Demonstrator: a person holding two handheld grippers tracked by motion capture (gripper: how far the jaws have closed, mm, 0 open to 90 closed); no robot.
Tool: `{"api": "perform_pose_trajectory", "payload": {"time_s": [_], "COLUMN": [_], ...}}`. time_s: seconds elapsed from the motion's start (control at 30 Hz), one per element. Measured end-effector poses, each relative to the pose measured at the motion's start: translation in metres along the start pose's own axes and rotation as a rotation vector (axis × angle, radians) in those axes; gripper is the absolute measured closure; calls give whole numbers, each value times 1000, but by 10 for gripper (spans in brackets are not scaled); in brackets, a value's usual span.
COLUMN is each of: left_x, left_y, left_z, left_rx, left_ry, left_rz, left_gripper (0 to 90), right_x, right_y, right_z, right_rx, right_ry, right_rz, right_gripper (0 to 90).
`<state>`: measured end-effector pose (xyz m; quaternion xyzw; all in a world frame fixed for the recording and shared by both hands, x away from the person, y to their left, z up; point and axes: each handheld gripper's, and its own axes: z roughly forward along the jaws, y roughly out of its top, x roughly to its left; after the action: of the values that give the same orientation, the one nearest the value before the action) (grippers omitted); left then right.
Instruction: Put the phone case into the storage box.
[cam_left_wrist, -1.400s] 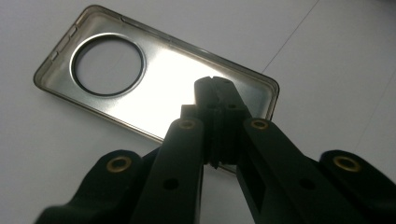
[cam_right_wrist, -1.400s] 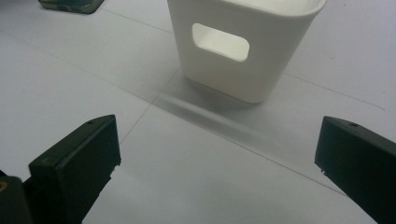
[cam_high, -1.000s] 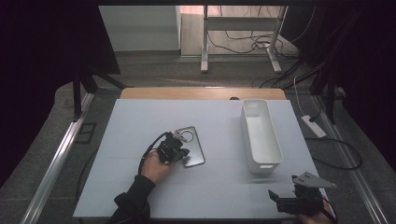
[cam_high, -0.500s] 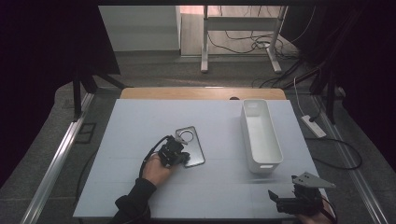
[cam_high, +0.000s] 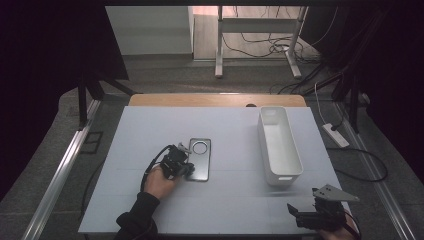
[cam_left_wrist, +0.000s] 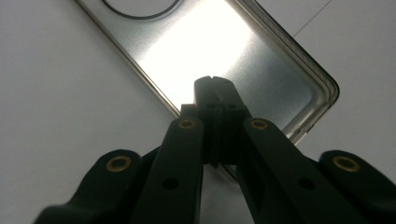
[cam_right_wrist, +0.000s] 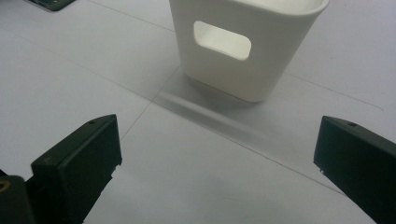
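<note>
A: The left gripper's (cam_high: 186, 166) fingers (cam_left_wrist: 217, 100) are pressed together, tips resting on the phone case (cam_left_wrist: 261, 79), likely to slide it along the bench (cam_high: 230, 135).

B: And the case?

A: Flat under those tips. The right gripper's (cam_right_wrist: 217, 154) fingers (cam_right_wrist: 79, 158) are spread wide, the white bin (cam_right_wrist: 247, 42) standing ahead between them, probably waiting.

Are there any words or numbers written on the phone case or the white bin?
None to read. The phone case shows just a plain ring outline, no letters. The white bin is blank, with only a handle hole. The table carries faint lines, no writing.
</note>
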<state>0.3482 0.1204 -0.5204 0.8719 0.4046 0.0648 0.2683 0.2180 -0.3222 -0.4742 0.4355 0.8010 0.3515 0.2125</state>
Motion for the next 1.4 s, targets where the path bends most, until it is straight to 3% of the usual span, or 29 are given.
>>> {"api": "perform_pose_trajectory", "payload": {"time_s": [0.5,0.77,1.0,1.17,1.23,1.4], "left_x": [29,26,17,15,17,25], "left_y": [-14,-11,-2,-1,-1,-2], "left_z": [-9,-10,-29,-29,-29,-36], "left_rx": [-15,-7,-61,-53,-53,-83], "left_ry": [35,41,21,22,40,65], "left_rz": [-66,-51,-40,-38,-45,-90], "left_gripper": [889,889,888,887,852,595], "right_x": [0,1,1,1,1,1], "right_y": [0,0,0,0,0,0], "right_z": [0,1,1,1,1,1], "right_rx": [4,11,13,15,13,14], "right_ry": [-1,-3,-4,-4,-4,-4], "right_rz": [-4,-9,-10,-12,-11,-11], "right_gripper": [6,7,8,8,8,8]}}
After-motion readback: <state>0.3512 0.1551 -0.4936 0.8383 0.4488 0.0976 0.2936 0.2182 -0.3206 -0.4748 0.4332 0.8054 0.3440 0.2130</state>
